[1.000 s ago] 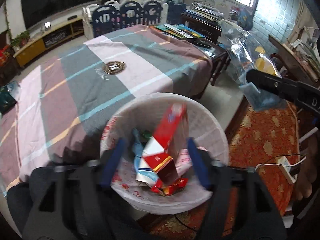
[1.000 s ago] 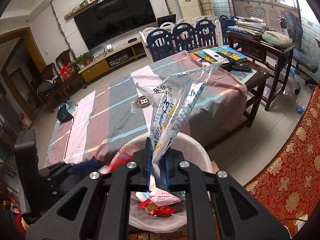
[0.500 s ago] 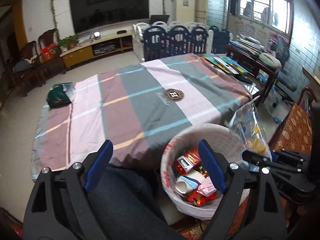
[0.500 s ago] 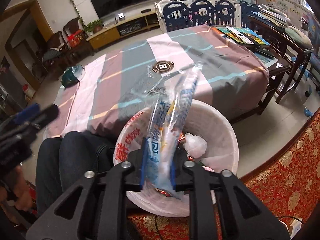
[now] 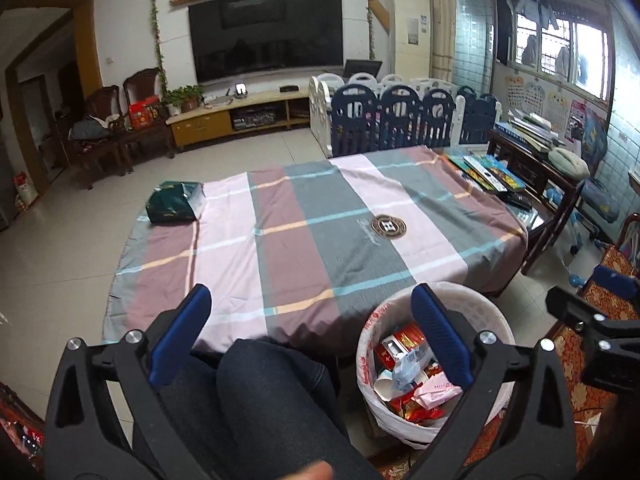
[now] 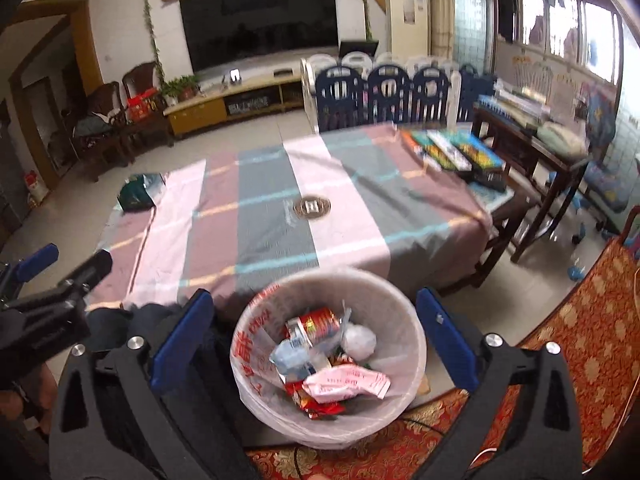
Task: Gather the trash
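Observation:
A white lined waste bin point(image 5: 496, 320) point(image 6: 400, 292) stands on the floor by the table's near edge, holding wrappers, a paper cup and a red box point(image 5: 400, 344). A clear blue-printed wrapper point(image 6: 294, 354) lies inside on the pile. My right gripper point(image 6: 314, 296) hovers above the bin; its jaws are opening with nothing between them. To the bin's left, over the person's lap, my left gripper point(image 5: 310, 294) hangs with its jaws opening and nothing in them. A dark green packet point(image 5: 174, 202) point(image 6: 136, 194) lies on the table's far left corner.
A striped cloth point(image 5: 320, 220) covers the low table. The person's legs in dark jeans point(image 5: 272, 392) sit under my left gripper. Books point(image 5: 488, 172) lie on the table's right end, beside a dark side table point(image 6: 532, 148). A red patterned rug point(image 6: 560, 320) lies right of the bin.
My right gripper has opened, and the clear wrapper it held now lies in the bin. My left gripper has risen and drawn back to the left, away from the bin.

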A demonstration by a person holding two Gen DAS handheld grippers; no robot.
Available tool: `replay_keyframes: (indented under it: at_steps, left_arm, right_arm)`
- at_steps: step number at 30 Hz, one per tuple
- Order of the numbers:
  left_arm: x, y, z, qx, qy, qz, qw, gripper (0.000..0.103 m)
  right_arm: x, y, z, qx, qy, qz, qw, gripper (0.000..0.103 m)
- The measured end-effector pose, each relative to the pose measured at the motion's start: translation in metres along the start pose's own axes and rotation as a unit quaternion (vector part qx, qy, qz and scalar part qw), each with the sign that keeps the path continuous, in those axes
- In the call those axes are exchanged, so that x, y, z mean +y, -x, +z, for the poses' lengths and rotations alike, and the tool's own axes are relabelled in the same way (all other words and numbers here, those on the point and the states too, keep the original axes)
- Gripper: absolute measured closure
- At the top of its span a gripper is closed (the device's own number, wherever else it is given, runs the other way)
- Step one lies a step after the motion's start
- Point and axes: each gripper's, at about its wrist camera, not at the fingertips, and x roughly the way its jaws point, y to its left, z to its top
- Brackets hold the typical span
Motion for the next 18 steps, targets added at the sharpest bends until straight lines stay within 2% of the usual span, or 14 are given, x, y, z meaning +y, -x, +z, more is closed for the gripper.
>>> replay_keyframes:
  at_steps: [3, 9, 18]
  left_arm:
    - [0.006, 0.012, 0.003, -0.003, 0.011, 0.003, 0.9999, 0.003]
    - [0.02, 0.03, 0.007, -0.002, 0.037, 0.004, 0.9993, 0.003]
    - [0.019, 0.035, 0.007, -0.004, 0.033, 0.0, 0.9994, 0.003]
  right_arm:
    - [0.008, 0.014, 0.007, -0.006, 0.01, -0.021, 1.0, 0.004]
    - [0.009, 0.026, 0.011, -0.017, 0.006, -0.02, 1.0, 0.003]
    - [0.008, 0.025, 0.009, -0.013, 0.001, -0.017, 1.0, 0.003]
